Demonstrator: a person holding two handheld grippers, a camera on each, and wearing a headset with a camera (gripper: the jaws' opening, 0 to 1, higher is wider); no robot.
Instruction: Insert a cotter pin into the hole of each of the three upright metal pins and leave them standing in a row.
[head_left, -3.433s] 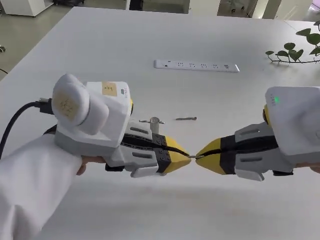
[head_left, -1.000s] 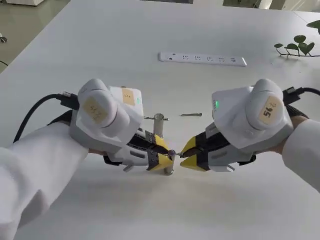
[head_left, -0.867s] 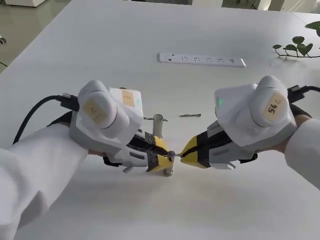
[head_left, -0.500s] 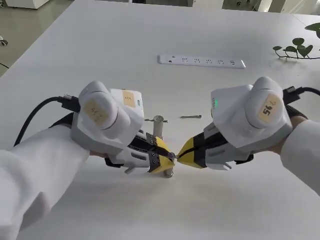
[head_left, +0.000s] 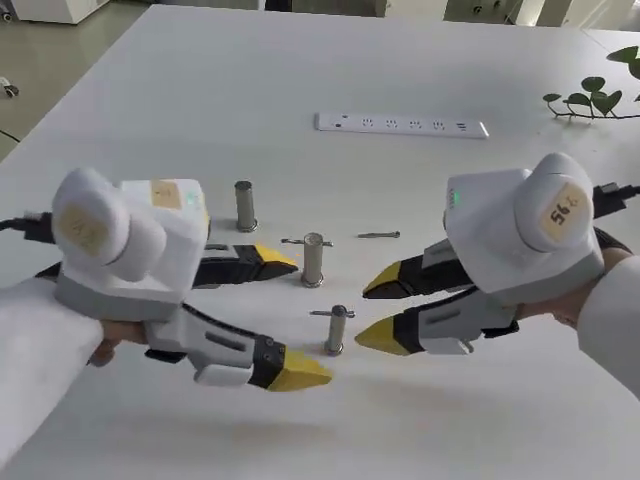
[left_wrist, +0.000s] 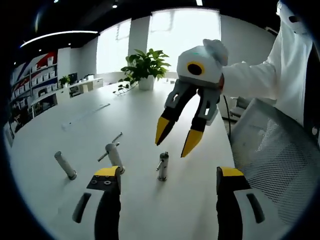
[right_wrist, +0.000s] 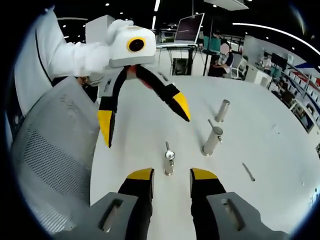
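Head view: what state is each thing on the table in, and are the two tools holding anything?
Left tool: open, empty.
Right tool: open, empty.
Far metal pin: upright, no cotter pin in it.
Middle metal pin: upright, cotter pin through it.
Near metal pin: upright, cotter pin through it.
Loose cotter pin: lying flat, apart from the metal pins.

On the table (head_left: 300, 60) a diagonal row is formed: far pin (head_left: 244, 205) at left, middle pin (head_left: 313, 262), near pin (head_left: 335, 332) at right. A loose cotter pin (head_left: 378, 236) is laid right of the middle pin, with a power strip (head_left: 402, 125) placed well behind.
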